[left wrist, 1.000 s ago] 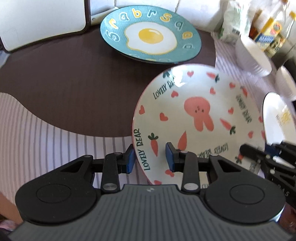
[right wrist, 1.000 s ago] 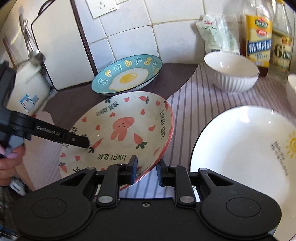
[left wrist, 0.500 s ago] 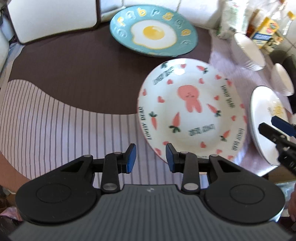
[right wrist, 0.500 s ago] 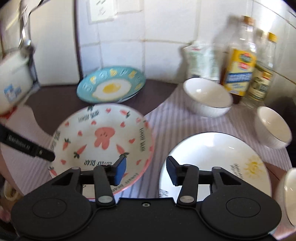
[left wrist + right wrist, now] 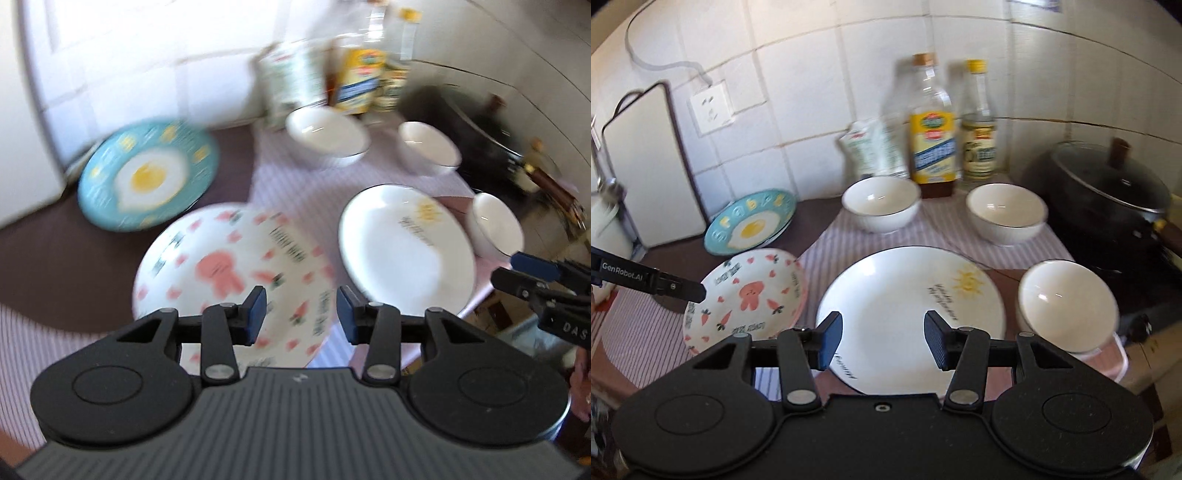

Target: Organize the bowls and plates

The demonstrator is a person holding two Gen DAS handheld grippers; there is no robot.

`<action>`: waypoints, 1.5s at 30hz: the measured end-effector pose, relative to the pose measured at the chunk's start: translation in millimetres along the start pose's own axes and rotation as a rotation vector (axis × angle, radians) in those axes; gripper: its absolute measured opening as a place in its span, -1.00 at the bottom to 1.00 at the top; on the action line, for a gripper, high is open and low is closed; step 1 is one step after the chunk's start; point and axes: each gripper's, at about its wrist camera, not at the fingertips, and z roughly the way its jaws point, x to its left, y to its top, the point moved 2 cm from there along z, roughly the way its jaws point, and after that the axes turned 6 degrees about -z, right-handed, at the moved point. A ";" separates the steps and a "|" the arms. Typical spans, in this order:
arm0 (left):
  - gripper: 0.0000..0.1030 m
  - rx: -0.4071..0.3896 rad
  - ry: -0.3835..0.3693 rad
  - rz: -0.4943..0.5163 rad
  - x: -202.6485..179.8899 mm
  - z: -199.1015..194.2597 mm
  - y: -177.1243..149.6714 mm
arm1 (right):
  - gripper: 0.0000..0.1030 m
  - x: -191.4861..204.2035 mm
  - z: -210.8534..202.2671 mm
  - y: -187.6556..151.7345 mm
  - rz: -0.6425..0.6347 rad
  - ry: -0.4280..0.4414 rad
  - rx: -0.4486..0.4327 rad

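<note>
The bunny plate (image 5: 229, 266) (image 5: 750, 295), white with pink hearts and carrots, lies on the counter left of the white sun plate (image 5: 402, 251) (image 5: 908, 306). A teal fried-egg plate (image 5: 147, 173) (image 5: 751, 227) sits behind it near the wall. Three white bowls (image 5: 881, 203) (image 5: 1006, 212) (image 5: 1067, 302) stand behind and to the right of the sun plate. My left gripper (image 5: 301, 314) hovers above the bunny plate's near rim, jaws opening, gripping nothing. My right gripper (image 5: 882, 338) hangs over the sun plate's near edge, jaws opening, also free.
Oil and vinegar bottles (image 5: 932, 129) and a white bag (image 5: 871, 151) stand against the tiled wall. A lidded black pan (image 5: 1108, 192) is at the right. A white cutting board (image 5: 650, 162) leans at the left. The counter's edge drops off at the front right.
Both grippers had the bunny plate's rim between their jaws; they let go, widened and pulled back and up. The plate now lies on the counter.
</note>
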 end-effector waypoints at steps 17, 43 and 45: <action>0.00 0.025 -0.005 0.262 -57.9 102.9 27.8 | 0.14 -61.3 44.1 -49.8 0.226 -0.076 -0.014; -0.44 0.268 -0.044 0.224 -62.8 177.2 46.8 | -0.52 -81.5 86.7 -60.3 0.390 -0.015 0.085; -0.47 0.272 -0.033 0.215 -62.8 176.4 46.8 | -0.54 -82.9 86.6 -59.7 0.403 -0.009 0.091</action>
